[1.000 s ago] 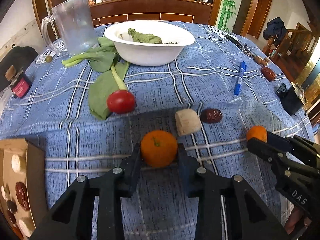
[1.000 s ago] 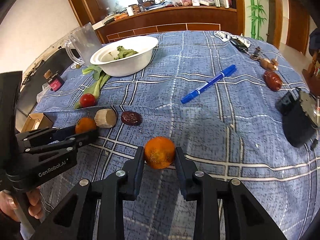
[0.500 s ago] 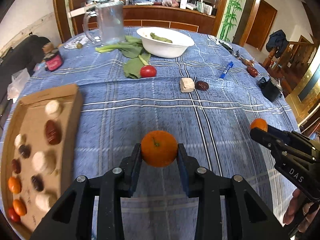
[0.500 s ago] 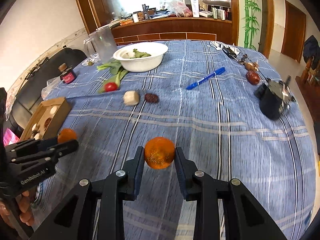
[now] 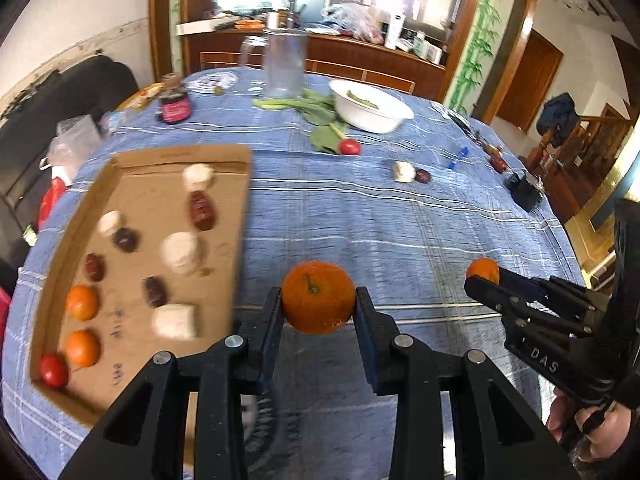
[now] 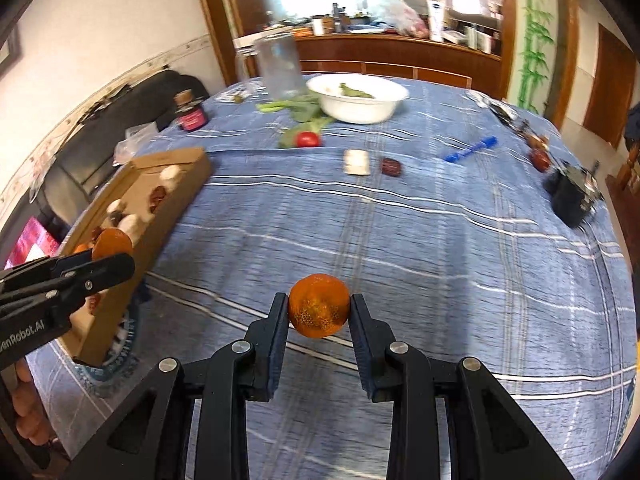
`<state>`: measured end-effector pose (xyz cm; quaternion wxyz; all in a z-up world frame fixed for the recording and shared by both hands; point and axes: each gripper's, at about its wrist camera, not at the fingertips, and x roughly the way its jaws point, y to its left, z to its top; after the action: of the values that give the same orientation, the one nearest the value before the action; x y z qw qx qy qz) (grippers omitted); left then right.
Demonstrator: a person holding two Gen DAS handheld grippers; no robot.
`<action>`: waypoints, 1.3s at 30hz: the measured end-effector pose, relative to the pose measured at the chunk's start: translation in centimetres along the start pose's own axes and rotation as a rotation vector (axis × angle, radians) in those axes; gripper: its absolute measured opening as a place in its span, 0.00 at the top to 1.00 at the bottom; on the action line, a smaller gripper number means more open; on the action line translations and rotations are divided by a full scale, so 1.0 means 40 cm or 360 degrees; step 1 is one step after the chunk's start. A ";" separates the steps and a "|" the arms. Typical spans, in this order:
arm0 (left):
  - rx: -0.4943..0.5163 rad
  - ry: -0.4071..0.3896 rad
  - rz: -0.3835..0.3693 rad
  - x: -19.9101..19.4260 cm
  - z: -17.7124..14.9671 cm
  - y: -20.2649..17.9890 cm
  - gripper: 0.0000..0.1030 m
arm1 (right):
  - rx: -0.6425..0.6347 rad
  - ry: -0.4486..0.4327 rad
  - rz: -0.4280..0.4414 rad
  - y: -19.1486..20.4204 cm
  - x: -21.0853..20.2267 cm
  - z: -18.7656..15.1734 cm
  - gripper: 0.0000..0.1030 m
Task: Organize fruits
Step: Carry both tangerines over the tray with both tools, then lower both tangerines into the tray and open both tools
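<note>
1. One blue plaid tablecloth covers the whole table, the largest thing in both views.
2. At the left lies an open cardboard tray, which holds pale chunks, dark red dates, two small oranges and a cherry tomato at its near corner (the contents are blurred in both views).
3. On the far side stands a white bowl with greens inside, a clear pitcher just left of it, and leafy greens on the cloth between them.
4. The left gripper is clamped on a mandarin with a stem, lifted above the cloth just right of the tray's near edge.
5. The right gripper is closed around a second mandarin, held above the cloth well right of the tray.
6. Mid-table lie a cherry tomato, a pale chunk with a date touching its right side, and a blue marker farther right.
</note>
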<state>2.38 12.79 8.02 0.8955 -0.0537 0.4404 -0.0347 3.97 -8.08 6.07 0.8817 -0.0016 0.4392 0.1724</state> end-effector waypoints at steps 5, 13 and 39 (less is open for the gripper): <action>-0.0084 -0.0039 0.0091 -0.050 -0.022 0.108 0.67 | -0.0090 -0.0010 0.0066 0.099 0.011 0.027 0.68; -0.0218 -0.0050 0.0243 -0.087 -0.047 0.282 0.67 | -0.0228 -0.0007 0.0195 0.252 0.069 0.104 0.68; -0.0204 0.0110 0.0221 0.049 -0.027 0.395 0.67 | -0.0533 0.0190 0.0343 0.556 0.380 0.274 0.68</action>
<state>2.93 28.17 3.82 0.8748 -0.0790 0.4750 0.0540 14.11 19.15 4.34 0.8180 -0.1114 0.4534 0.3359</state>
